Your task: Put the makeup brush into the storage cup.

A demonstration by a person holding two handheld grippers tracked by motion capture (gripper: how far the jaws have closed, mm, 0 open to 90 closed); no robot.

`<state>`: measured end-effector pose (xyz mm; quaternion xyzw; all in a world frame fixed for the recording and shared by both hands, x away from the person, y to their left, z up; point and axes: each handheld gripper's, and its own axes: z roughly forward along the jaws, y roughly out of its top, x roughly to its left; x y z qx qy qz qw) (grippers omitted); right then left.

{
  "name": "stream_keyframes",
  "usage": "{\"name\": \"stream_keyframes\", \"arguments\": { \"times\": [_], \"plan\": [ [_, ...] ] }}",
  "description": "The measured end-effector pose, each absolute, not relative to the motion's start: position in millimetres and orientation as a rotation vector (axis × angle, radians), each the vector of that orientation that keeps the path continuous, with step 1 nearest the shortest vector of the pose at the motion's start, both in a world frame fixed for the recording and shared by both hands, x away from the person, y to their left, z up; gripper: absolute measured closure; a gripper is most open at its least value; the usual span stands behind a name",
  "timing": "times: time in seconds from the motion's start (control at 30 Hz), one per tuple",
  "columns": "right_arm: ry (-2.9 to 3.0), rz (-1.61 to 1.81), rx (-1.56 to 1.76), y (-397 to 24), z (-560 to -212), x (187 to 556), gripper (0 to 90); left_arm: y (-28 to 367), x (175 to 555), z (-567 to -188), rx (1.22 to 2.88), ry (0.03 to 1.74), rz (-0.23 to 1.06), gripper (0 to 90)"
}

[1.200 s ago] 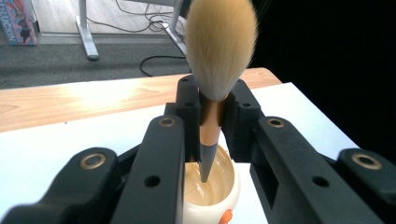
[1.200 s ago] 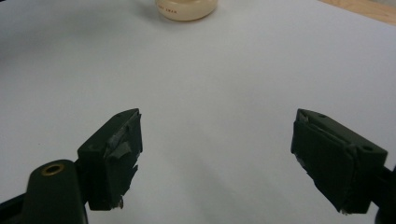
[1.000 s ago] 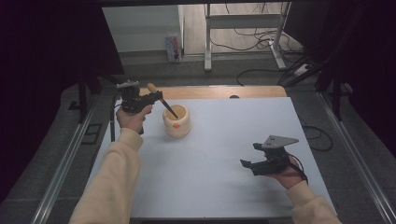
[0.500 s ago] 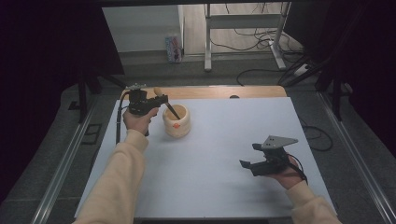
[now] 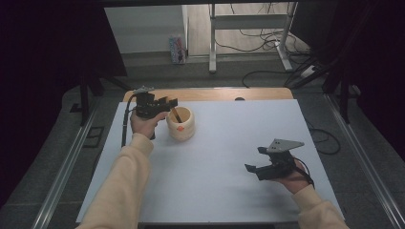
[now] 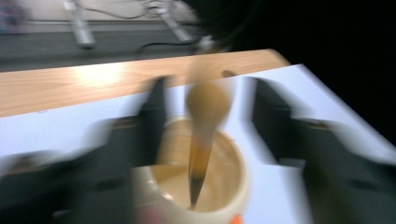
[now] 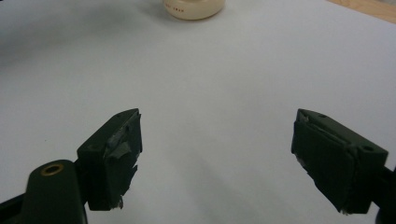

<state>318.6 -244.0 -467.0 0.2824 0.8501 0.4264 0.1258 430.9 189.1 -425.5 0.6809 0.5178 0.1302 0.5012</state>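
Looking along the right gripper (image 7: 217, 158), its two black jaws stand wide apart with nothing between them — just bare white table surface (image 7: 219, 84). The pads look scuffed, with bits of worn tape peeling on the left one. Way up at the top edge sits the bottom of a cream-coloured cup (image 7: 194, 9) — well apart from the jaws.

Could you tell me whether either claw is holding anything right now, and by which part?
Nothing is held: the left claw has just been opening around the wooden stick in the cup; the right claw is open.
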Motion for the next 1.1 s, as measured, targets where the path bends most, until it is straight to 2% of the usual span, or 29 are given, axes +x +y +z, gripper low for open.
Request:
{"name": "stream_keyframes", "arguments": {
  "times": [0.03, 0.07, 0.1, 0.4, 0.67, 1.1],
  "plan": [
    [2.477, 1.244, 0.822, -244.3, -466.6, 318.4, 16.5, 189.1, 430.9, -425.5, 1.646, 1.252, 0.315, 23.7],
    [2.476, 1.250, 0.822, -244.2, -466.5, 318.3, 16.5, 189.9, 431.8, -426.3, 1.646, 1.287, 0.305, 17.4],
    [2.476, 1.250, 0.822, -244.2, -466.5, 318.3, 16.5, 189.9, 431.8, -426.3, 1.646, 1.287, 0.305, 14.9],
    [2.478, 1.257, 0.815, -244.1, -466.5, 318.4, 16.5, 206.5, 418.7, -418.9, 1.615, 1.287, 0.271, 6.6],
    [2.473, 1.246, 0.818, -244.1, -466.0, 318.4, 16.5, 209.0, 404.7, -420.2, 1.646, 1.265, 0.219, 6.6],
    [2.474, 1.260, 0.819, -244.5, -466.6, 319.8, 16.5, 210.8, 387.5, -425.3, 1.698, 1.247, 0.249, 8.3]
  ]
}}
